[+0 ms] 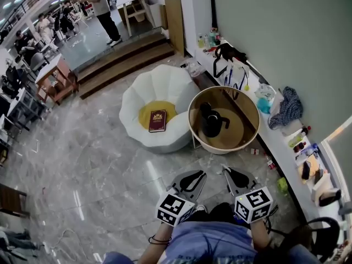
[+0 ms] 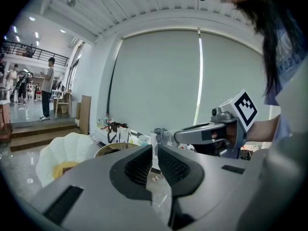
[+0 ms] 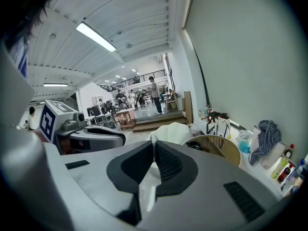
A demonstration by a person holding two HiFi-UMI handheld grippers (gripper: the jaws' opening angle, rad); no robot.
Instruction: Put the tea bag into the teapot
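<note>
A black teapot (image 1: 210,121) stands on the round wooden table (image 1: 237,132) with a raised rim, ahead of me. I see no tea bag in any view. Both grippers hang low near the person's body, short of the table. The left gripper (image 1: 192,175) (image 2: 155,149) is shut with nothing between its pads. Beside it, the right gripper (image 1: 231,172) (image 3: 154,146) is shut and empty too. In the right gripper view the teapot (image 3: 195,146) shows dark inside the table's rim (image 3: 224,150).
A white shell-shaped chair (image 1: 157,92) with a yellow cushion and a dark red book (image 1: 157,121) stands left of the table. A cluttered ledge (image 1: 286,147) runs along the right wall. Wooden steps (image 1: 121,62) rise at the back, with people beyond.
</note>
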